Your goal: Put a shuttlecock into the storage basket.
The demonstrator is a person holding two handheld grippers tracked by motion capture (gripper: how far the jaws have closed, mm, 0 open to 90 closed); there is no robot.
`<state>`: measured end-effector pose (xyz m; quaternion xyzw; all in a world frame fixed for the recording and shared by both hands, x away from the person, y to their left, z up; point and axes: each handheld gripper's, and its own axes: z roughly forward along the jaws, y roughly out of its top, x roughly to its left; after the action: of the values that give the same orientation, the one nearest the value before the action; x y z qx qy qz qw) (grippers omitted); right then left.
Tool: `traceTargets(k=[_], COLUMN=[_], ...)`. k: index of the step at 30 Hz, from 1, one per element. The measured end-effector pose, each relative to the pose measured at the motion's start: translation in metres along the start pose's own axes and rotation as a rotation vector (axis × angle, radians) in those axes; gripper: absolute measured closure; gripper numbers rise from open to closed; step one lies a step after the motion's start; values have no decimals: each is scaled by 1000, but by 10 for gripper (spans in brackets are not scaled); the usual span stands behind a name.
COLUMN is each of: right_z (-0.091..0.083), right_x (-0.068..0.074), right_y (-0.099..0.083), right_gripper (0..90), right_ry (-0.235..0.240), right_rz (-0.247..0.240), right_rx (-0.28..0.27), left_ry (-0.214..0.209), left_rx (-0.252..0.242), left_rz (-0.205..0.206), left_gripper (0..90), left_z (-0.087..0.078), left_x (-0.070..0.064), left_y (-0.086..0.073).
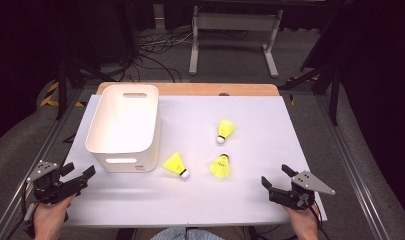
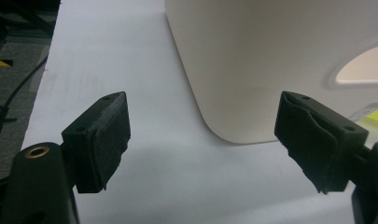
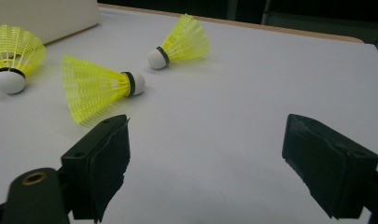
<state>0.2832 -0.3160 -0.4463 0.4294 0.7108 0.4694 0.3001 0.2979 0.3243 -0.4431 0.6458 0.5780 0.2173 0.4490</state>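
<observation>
- Shuttlecocks, three of them and all yellow with white corks, lie on the white table point(image 1: 250, 200) around the middle of the high view: we see one point(image 1: 176, 165) just right of the bin's lower corner, one point(image 1: 220, 166) right of that, and one point(image 1: 224, 131) above them.
- Our left gripper point(image 1: 79, 180) sits at the lower left of the high view, jaws spread apart and holding nothing, near the front wall of the white bin point(image 1: 124, 125).
- Our right gripper point(image 1: 276, 177) sits at the lower right, jaws likewise wide apart and empty.
- From the right gripper view, we see the nearest shuttlecock point(image 3: 99, 86) lying on its side, just beyond the left jaw, not touching it.
</observation>
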Motion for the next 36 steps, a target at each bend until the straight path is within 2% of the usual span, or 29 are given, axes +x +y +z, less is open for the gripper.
traceTargets(k=[9,24,27,36], right_z=[0,0,0,0], right_x=[0,0,0,0], right_y=[0,0,0,0], right_gripper=[153,153,153,153], right_ry=[2,0,0,-5], right_rz=[0,6,6,2], right_rx=[1,6,6,7], left_ry=[23,39,41,86], left_rx=[2,17,22,41], left_rz=[-1,-35,-34,-15], left_gripper=[191,191,196,203], left_z=[2,8,9,14], left_x=[5,15,15,14], left_y=[5,17,19,30])
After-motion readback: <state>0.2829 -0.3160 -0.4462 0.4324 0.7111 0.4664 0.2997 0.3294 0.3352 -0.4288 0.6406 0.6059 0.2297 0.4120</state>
